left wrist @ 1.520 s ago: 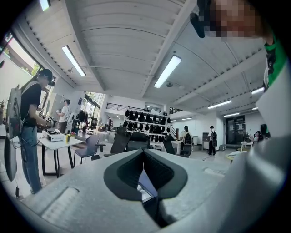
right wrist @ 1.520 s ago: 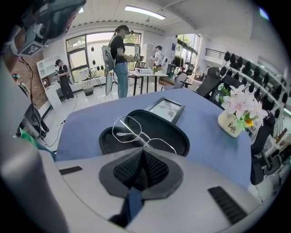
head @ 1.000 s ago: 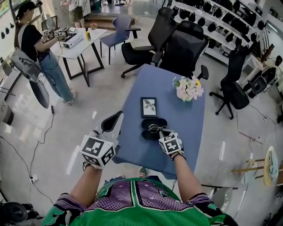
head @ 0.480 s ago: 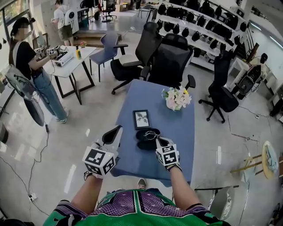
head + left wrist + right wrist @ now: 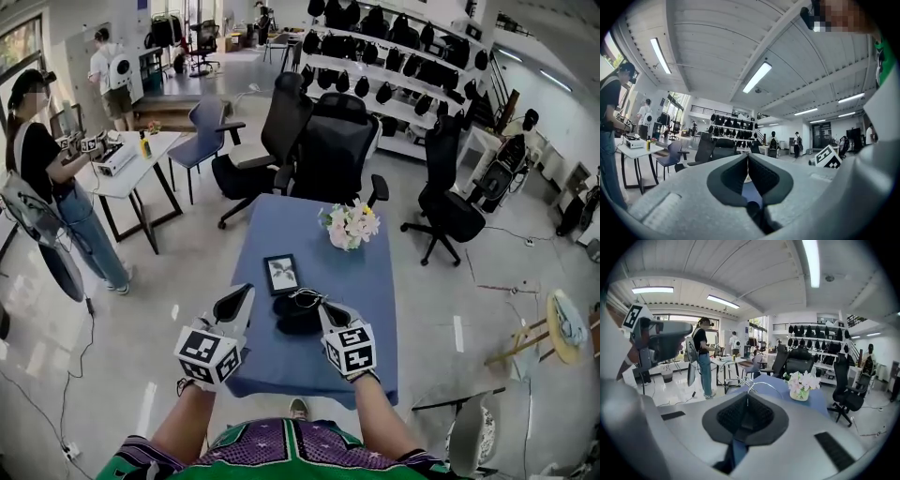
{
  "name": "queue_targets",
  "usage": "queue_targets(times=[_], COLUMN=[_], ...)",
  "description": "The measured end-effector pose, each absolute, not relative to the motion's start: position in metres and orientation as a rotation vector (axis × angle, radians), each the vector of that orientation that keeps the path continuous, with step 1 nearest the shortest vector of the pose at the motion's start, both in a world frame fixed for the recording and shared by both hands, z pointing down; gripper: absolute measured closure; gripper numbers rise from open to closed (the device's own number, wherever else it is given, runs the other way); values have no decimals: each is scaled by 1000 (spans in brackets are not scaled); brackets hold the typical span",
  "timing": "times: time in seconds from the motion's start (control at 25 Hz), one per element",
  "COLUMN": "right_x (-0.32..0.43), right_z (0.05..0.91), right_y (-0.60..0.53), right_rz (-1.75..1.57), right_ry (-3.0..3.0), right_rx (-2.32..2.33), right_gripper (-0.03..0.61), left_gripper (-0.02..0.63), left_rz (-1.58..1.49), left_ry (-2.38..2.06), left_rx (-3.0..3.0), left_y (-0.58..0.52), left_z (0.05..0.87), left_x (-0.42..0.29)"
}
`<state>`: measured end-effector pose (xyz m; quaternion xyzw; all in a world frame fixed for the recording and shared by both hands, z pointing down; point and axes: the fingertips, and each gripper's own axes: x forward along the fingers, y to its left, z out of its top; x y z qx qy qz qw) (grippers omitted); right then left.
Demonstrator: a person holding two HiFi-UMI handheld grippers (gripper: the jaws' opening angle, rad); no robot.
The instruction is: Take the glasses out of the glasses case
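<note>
We pinch the wire-framed glasses (image 5: pixel 303 294) (image 5: pixel 761 385) in our right gripper (image 5: pixel 322 306) (image 5: pixel 746 397), just over the open black glasses case (image 5: pixel 292 317) on the blue table (image 5: pixel 314 361). Our left gripper (image 5: pixel 243 294) (image 5: pixel 748 157), jaws pressed together on nothing, hangs beside the table.

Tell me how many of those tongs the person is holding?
2. The left tongs, shut and empty, hover at the blue table's left edge; the right tongs pinch the glasses at the open glasses case.
</note>
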<state>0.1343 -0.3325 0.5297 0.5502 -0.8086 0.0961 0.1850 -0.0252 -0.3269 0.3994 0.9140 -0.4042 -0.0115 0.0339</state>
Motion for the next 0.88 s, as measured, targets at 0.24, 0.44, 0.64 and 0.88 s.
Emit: queue_targets(times=[0.24, 0.44, 0.64, 0.88], right_x=[136, 145, 159, 171], right_z=[493, 466, 439, 411], right_y=[-315, -306, -301, -297], right_rz=[272, 284, 254, 231], right_ry=[-2353, -2407, -2431, -2485], right_rx=[1619, 1709, 1808, 1905], right_gripper=[572, 572, 572, 572], left_gripper=[597, 598, 598, 598], left_rz=[-31, -20, -28, -73], left_ry=[-1199, -1167, -1154, -1163], left_rx=[2830, 2846, 2858, 2863], left_y=[-324, -321, -322, -322], left_z=[395, 396, 394, 383], left_x=[-14, -8, -6, -9])
